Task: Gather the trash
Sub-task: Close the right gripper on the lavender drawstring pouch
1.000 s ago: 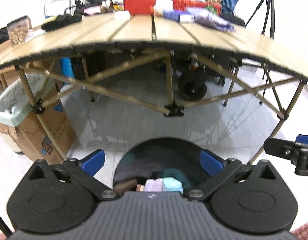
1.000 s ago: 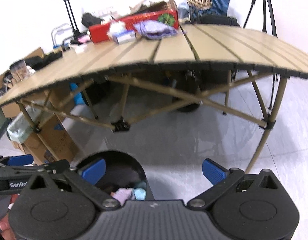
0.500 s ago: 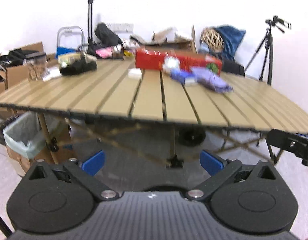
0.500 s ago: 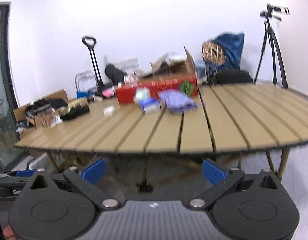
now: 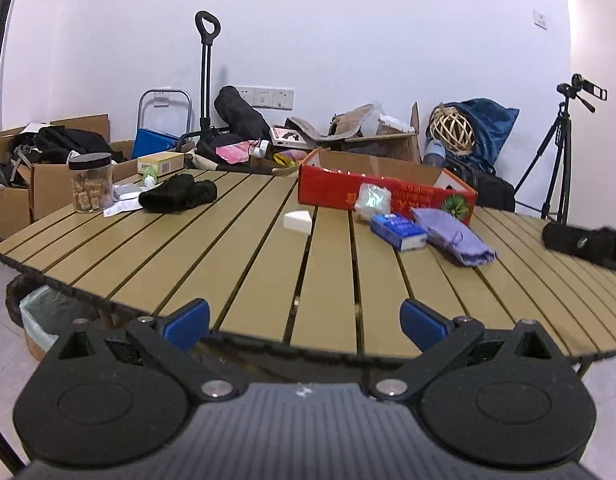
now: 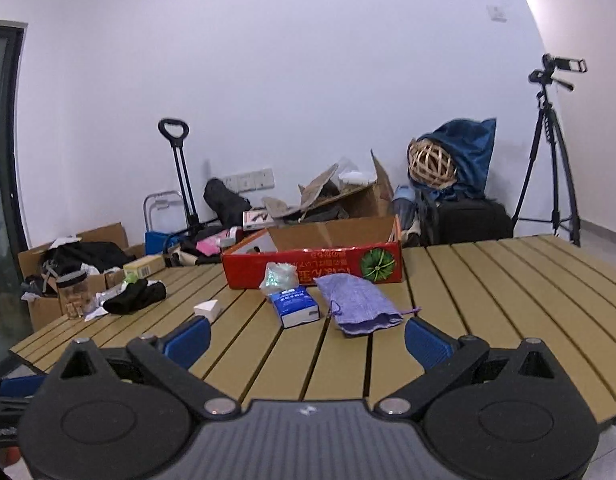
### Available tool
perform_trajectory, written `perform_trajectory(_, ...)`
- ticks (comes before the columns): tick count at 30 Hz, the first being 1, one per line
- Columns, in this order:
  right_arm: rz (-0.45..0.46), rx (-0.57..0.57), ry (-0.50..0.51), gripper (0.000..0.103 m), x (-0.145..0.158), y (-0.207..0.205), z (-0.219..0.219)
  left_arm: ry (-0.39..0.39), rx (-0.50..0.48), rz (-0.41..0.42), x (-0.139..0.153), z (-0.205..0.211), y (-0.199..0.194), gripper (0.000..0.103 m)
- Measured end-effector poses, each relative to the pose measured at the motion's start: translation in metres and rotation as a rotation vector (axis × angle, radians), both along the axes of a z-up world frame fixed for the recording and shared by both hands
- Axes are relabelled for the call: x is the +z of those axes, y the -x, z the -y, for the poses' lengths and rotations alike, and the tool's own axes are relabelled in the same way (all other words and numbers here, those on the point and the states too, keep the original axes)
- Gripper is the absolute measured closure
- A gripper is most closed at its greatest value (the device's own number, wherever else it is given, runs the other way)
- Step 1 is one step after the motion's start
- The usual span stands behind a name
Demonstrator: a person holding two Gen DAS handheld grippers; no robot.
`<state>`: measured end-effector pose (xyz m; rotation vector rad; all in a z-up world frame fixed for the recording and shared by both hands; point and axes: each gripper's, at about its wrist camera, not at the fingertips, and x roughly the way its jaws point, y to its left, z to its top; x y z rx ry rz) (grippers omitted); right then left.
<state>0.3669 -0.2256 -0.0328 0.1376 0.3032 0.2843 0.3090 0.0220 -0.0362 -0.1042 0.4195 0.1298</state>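
On the tan slatted table (image 5: 248,264) lie a white wedge-shaped scrap (image 5: 296,222), a crumpled clear plastic wrapper (image 5: 372,198), a blue tissue pack (image 5: 398,232) and a purple cloth pouch (image 5: 452,236). My left gripper (image 5: 304,318) hovers open and empty at the table's near edge. My right gripper (image 6: 307,340) is also open and empty, just short of the tissue pack (image 6: 296,306) and the pouch (image 6: 358,306). The scrap (image 6: 207,309) lies to its left and the wrapper (image 6: 280,274) sits farther back.
A red cardboard box (image 5: 384,192) stands behind the trash. A black cloth (image 5: 178,198) and a snack jar (image 5: 90,182) sit at the table's left. A bag-lined bin (image 5: 48,312) stands on the floor, lower left. A tripod (image 6: 548,160) and clutter line the wall.
Both grippers have risen from below the table, over a black bin holding trash, to above the tabletop. The bin has dropped out of view. Both stay open.
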Motion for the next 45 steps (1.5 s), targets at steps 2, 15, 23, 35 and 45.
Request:
perform_trajectory(2, -0.013, -0.008, 0.016, 0.0, -0.002, -0.016, -0.005, 0.001, 0.0, 0.002, 0.001, -0.001, -0.011, 0.0)
perform_trajectory(15, -0.15, -0.055, 0.085, 0.0, -0.021, -0.123, -0.02, 0.024, -0.008, -0.02, 0.008, -0.016, -0.089, 0.0)
perform_trajectory(23, -0.254, -0.074, 0.076, 0.0, -0.039, -0.178, -0.019, -0.008, -0.006, -0.026, 0.008, -0.015, -0.135, 0.0)
perform_trajectory(35, -0.351, -0.069, 0.02, 0.0, -0.052, -0.224, -0.02, -0.008, -0.058, -0.083, -0.01, 0.005, -0.178, 0.0)
perform_trajectory(45, -0.37, -0.107, 0.093, 0.005, -0.058, -0.235, -0.026, 0.006, -0.073, -0.085, -0.01, 0.014, -0.177, 0.0)
